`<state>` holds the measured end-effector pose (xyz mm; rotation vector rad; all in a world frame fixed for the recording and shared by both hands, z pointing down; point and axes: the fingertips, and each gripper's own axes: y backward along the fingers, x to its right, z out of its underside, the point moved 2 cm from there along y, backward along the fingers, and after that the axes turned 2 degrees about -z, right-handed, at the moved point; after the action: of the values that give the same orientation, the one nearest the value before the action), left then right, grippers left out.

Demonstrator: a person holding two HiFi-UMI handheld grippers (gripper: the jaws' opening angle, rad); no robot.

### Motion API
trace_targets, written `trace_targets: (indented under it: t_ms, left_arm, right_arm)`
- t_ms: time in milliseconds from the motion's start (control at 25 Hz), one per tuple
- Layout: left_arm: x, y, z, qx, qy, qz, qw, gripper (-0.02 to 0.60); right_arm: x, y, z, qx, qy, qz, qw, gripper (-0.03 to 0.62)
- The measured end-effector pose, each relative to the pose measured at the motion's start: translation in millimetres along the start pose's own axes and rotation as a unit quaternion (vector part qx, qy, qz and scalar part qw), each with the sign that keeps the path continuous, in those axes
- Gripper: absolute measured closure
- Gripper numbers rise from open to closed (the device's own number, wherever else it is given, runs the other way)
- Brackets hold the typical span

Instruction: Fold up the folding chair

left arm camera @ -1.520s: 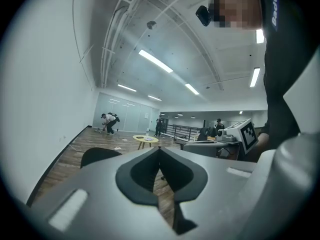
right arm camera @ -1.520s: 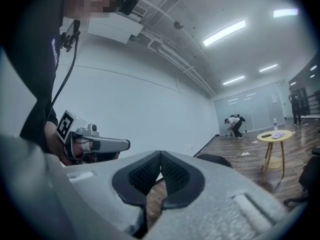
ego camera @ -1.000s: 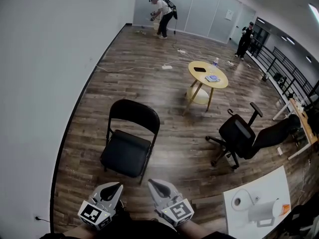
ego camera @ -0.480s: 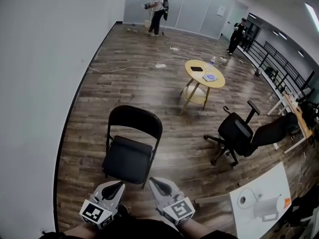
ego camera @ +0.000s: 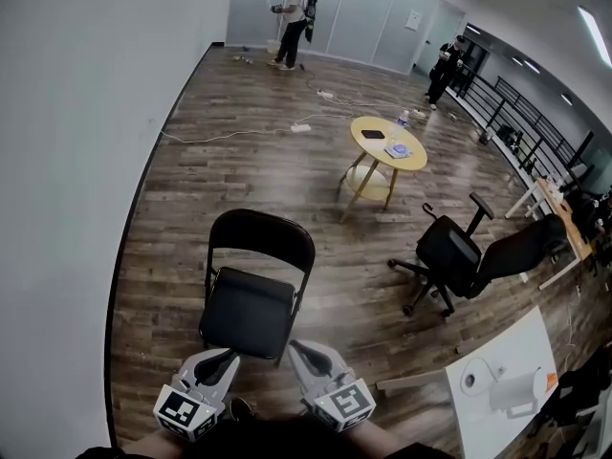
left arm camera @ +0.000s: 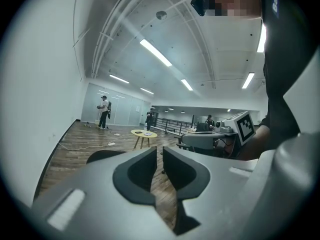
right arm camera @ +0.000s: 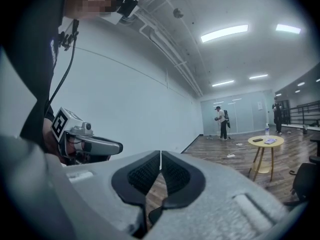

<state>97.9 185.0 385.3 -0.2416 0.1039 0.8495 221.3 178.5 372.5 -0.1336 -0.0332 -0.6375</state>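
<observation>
While the folding chair (ego camera: pixel 251 299) stands fully open on the wood floor with its seat front turned toward me, both grippers hang just short of that front edge and touch nothing. My left gripper (ego camera: pixel 228 357) has just been opening its jaws, but the gap is only a slit with nothing in it. My right gripper (ego camera: pixel 295 348) is closed and empty.

I judge that the main risk is reaching the chair with the jaws this narrow. They would butt against the seat or frame instead of taking hold, and the chair could skate away across the smooth floor or rock back onto its rear legs. If I lift the seat with a gripper under it, the seat swinging toward the backrest could trap that gripper. The office chair (ego camera: pixel 457 261) is well off to the chair's right, so I expect no trouble there.
</observation>
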Motion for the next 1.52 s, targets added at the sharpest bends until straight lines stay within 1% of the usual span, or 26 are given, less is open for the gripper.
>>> trace_targets:
  t_ms: [200,360,480,640,800,920,1080,1240,1360,1520]
  left_arm:
    - [-10.9,-2.2,-6.7,-0.002,0.001,-0.019,0.9998,0.534]
    - [-16.9,-7.8,1.0,-0.008,0.001,-0.031,0.9995,0.525]
    - [-21.9,-16.4,2.0,-0.014,0.002,-0.049,0.9987,0.516]
    - [-21.0,-33.4,-4.0,-0.005,0.016,-0.065,0.9978,0.508]
    - [-15.7,-57.7,-14.6,-0.007,0.012,-0.077,0.9969,0.5]
    - [-17.5,-73.4,-12.9,-0.006,0.012,-0.087,0.9961,0.495]
    - [-20.9,-89.4,-18.4,-0.004,0.019,-0.113,0.9934,0.488]
    - [-24.0,-103.6,-10.2,-0.006,0.017,-0.125,0.992,0.483]
    - [-26.4,-111.3,-11.7,-0.008,0.025,-0.146,0.9889,0.478]
    - [-33.7,-118.3,-2.9,-0.009,0.033,-0.172,0.9846,0.468]
  right_arm:
    - [4.3,-8.0,1.6,-0.004,-0.001,-0.01,1.0,0.586]
    - [20.1,-13.4,9.1,-0.003,-0.004,-0.021,1.0,0.583]
    - [34.1,-18.2,9.7,-0.004,-0.006,-0.034,0.999,0.582]
    - [51.7,-24.7,2.5,-0.008,-0.003,-0.055,0.998,0.579]
    - [77.3,-30.5,7.0,-0.008,-0.006,-0.072,0.997,0.577]
    - [92.7,-36.2,5.1,-0.008,-0.004,-0.087,0.996,0.576]
    - [112.7,-41.6,7.1,-0.009,-0.004,-0.101,0.995,0.576]
    - [129.8,-46.6,8.3,-0.008,-0.006,-0.114,0.993,0.576]
    - [140.4,-49.8,13.5,-0.012,-0.009,-0.126,0.992,0.576]
    - [149.9,-55.9,11.7,-0.012,-0.005,-0.142,0.99,0.574]
